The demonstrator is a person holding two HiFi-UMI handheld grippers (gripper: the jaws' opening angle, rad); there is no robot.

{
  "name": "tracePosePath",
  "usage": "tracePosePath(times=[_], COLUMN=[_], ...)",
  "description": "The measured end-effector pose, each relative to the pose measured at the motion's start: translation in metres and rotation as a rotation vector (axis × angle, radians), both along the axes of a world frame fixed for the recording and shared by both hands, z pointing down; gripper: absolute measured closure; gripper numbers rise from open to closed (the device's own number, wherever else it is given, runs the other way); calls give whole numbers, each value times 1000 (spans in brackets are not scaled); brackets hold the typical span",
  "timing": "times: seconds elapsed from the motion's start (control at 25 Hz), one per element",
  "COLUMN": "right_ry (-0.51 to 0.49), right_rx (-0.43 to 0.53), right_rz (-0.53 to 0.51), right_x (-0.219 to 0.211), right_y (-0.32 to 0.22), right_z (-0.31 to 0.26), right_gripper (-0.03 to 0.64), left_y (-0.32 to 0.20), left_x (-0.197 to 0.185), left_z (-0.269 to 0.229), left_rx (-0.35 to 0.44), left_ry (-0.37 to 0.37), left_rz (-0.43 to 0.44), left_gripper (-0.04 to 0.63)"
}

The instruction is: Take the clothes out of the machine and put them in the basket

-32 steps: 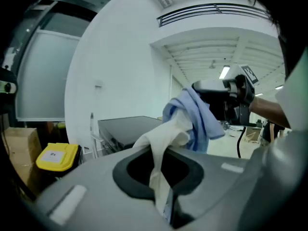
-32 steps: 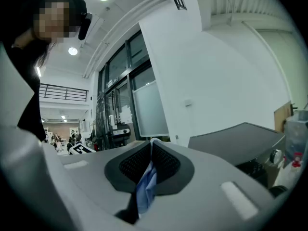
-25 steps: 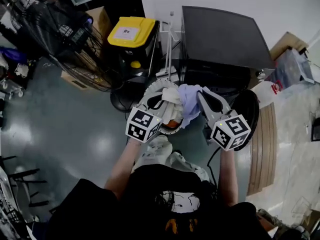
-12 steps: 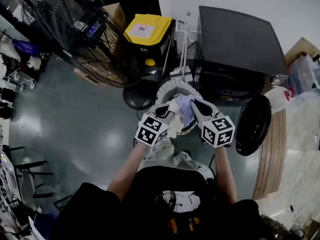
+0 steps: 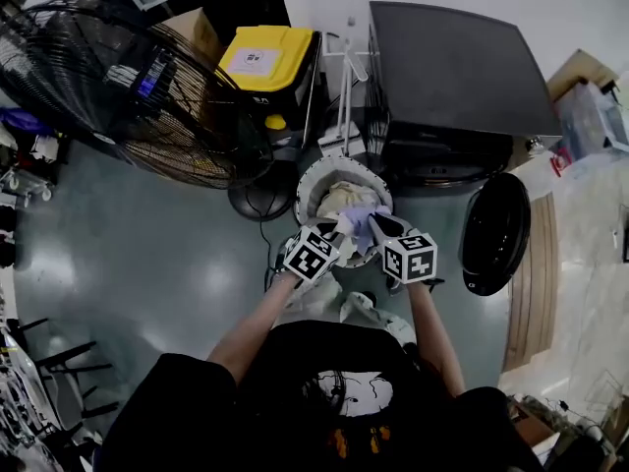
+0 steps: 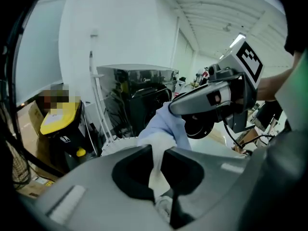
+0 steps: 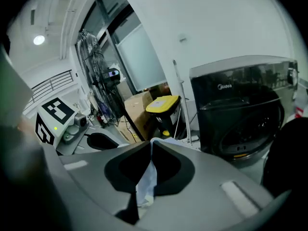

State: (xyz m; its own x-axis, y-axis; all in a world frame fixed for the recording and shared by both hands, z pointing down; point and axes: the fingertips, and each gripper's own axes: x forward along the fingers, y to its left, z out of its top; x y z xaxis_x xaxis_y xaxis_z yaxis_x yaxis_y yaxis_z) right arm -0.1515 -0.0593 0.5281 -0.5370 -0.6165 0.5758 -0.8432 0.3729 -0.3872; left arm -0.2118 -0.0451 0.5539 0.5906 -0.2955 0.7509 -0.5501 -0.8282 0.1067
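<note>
Head view shows the left gripper clamped on a crumpled white cloth and the right gripper pinching a soft pale blue garment, both bunched together above the round white basket, which stands just near of the black machine.

The basket stands on the floor just before the machine, whose open door hangs to the basket's right. A lidded bin sits left of the machine, a fan farther left. Left tool and right tool meet side by side over the basket, clothes bunched between them.
</note>
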Motion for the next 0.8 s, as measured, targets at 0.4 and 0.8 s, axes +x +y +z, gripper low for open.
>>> tracePosePath(times=[0.4, 0.8], right_ry=[-50, -22], right_rx=[-307, -280], right_rz=[122, 179], right_x=[5, 13], right_y=[23, 19], right_z=[98, 104], right_gripper=[399, 397], left_y=[8, -18], left_x=[-20, -28], left_z=[81, 70], left_rx=[-352, -300], left_ry=[-12, 41], left_rz=[-54, -55], left_gripper=[440, 440])
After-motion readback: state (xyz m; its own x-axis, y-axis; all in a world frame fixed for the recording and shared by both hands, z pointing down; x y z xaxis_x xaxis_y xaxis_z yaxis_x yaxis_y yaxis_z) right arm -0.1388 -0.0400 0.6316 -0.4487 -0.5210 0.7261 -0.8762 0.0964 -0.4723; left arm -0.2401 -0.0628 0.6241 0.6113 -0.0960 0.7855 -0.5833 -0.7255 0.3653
